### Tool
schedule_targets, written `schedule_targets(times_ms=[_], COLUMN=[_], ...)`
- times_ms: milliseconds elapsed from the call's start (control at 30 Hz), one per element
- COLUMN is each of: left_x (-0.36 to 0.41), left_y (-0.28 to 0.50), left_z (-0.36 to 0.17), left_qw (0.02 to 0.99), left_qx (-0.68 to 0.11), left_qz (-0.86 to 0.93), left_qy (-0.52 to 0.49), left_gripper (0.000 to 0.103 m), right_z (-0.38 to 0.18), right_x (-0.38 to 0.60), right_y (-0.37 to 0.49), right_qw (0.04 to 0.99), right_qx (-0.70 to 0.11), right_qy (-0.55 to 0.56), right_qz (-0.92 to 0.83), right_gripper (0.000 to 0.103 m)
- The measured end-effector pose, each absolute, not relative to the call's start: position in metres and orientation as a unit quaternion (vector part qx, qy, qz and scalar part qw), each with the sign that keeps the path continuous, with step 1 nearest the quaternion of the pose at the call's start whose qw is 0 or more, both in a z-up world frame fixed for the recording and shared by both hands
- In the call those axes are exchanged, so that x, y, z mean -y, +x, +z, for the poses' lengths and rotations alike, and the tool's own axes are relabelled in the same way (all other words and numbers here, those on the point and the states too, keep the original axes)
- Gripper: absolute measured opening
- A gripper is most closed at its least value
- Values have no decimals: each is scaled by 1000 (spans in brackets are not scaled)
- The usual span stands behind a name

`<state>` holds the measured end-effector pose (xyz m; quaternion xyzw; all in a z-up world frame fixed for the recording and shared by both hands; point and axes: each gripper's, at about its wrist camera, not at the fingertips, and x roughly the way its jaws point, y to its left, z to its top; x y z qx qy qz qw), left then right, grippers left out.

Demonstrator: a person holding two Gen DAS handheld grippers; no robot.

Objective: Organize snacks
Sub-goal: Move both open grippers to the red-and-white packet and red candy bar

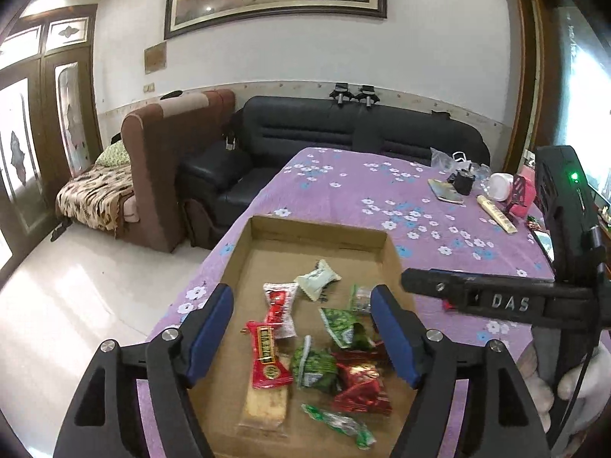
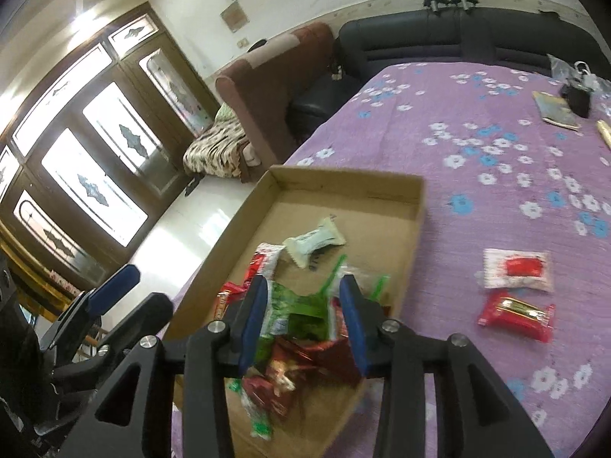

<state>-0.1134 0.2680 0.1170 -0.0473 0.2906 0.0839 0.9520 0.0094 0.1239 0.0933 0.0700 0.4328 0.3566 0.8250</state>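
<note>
Snacks: eight lie in the cardboard tray (image 1: pixel 244 252), two (image 2: pixel 517 274) outside; left gripper (image 1: pixel 301 328) and right gripper (image 2: pixel 303 316) gape.

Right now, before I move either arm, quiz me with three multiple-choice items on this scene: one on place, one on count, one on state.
1. Where do the pale mint snack pack and most other snacks lie?
A. on the sofa
B. in the cardboard tray
C. on the floor

2. How many snack packs lie on the purple cloth outside the tray?
A. none
B. two
C. five

3. How do the left gripper's jaws stand?
A. open over the snacks
B. shut on a green pack
C. shut on the tray wall

Key: 1 B, it rests on the tray floor; 2 B, a white-and-red pack and a red pack; 3 A, a wide gap holds nothing.
</note>
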Motion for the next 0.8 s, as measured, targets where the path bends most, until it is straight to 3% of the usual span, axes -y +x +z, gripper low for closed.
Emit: schedule_targets(times_ms=[400, 800], left_x=[-245, -236], left_y=[-125, -116], left_z=[120, 116], left_qw=[955, 953], left_qx=[-282, -291], left_qz=[25, -3], left_qy=[-82, -86], left_gripper=[84, 84], right_z=[69, 38], right_x=[6, -34], right_y=[55, 102], right_qw=[855, 863], right_qx=[-447, -462], right_qy=[125, 53], right_qz=[229, 197], right_gripper=[39, 49])
